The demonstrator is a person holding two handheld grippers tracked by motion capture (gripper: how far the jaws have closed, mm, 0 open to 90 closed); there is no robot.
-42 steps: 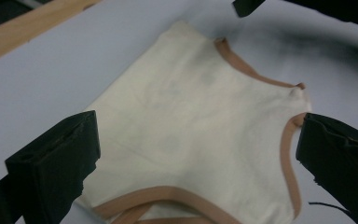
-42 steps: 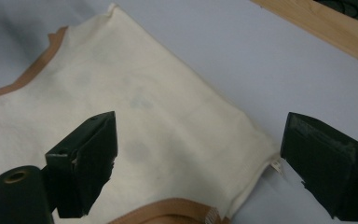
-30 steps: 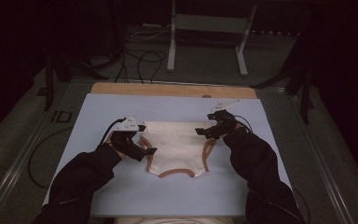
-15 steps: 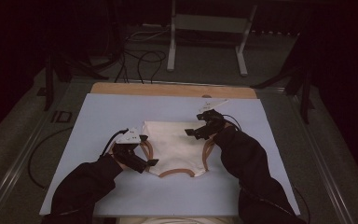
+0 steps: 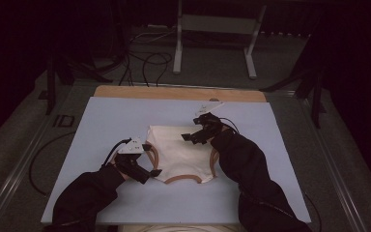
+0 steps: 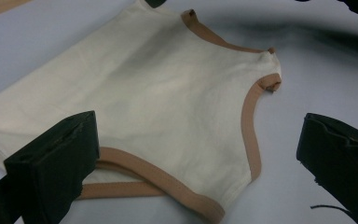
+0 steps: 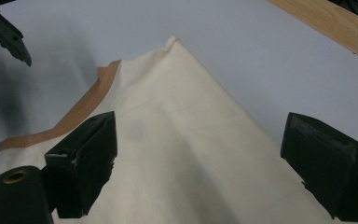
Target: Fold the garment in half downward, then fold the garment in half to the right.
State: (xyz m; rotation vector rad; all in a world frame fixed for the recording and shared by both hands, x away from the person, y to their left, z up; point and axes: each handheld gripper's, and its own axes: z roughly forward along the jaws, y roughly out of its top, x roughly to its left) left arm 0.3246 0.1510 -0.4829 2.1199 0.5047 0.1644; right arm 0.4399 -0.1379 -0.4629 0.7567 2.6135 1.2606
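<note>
A cream sleeveless top (image 5: 178,152) with tan trim lies flat on the light blue table cover (image 5: 111,121). My left gripper (image 5: 147,163) sits at the top's near left edge, jaws open. In the left gripper view the jaws of the left gripper (image 6: 200,135) straddle the tan-trimmed armhole of the top (image 6: 168,93), holding nothing. My right gripper (image 5: 193,129) hovers open over the top's far right corner. In the right gripper view its jaws (image 7: 200,140) spread wide above plain cream cloth (image 7: 177,88). The other gripper's jaw tip (image 7: 7,32) shows at the upper left there.
A wooden strip (image 5: 178,93) borders the table's far edge. Beyond it stand a metal frame (image 5: 212,43) and loose cables (image 5: 145,58) on the floor. Black sleeves (image 5: 251,179) reach in from the near edge. Bare blue cover lies left, right and far of the top.
My right gripper has slid left from the top's right edge to over its far right corner. My left gripper has shifted a little toward the near edge. The top has stayed put.
</note>
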